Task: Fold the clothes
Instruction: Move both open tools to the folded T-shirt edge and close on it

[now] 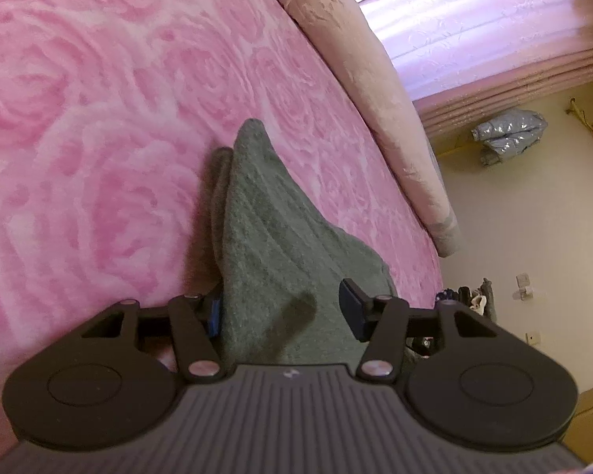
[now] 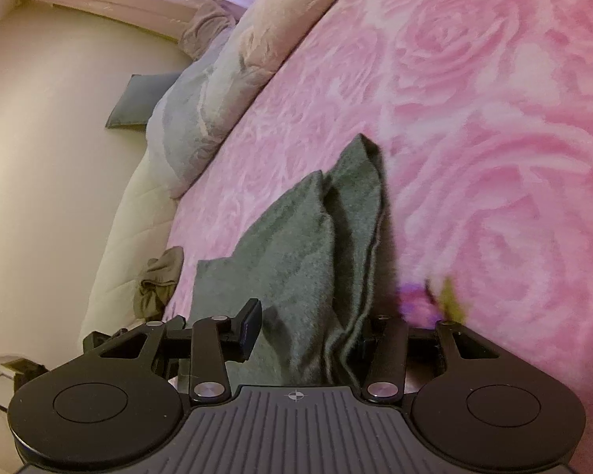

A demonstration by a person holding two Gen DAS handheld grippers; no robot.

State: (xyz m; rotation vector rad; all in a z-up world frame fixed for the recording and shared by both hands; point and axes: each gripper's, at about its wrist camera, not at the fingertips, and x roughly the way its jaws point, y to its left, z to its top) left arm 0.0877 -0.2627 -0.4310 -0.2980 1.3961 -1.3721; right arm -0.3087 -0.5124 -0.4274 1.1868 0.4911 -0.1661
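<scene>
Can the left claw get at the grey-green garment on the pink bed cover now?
Probably yes. The left claw stands open with the grey-green garment already lying between its fingers, on the pink bed cover. Nothing blocks it; closing should grip the fabric.

Pink rose-patterned bed (image 1: 99, 118) carries a grey-green garment (image 1: 272, 245), apparently folded.

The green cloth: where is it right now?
In both wrist views the green cloth lies on the pink rose blanket, between each gripper's open fingers, reaching toward the pillows.
</scene>
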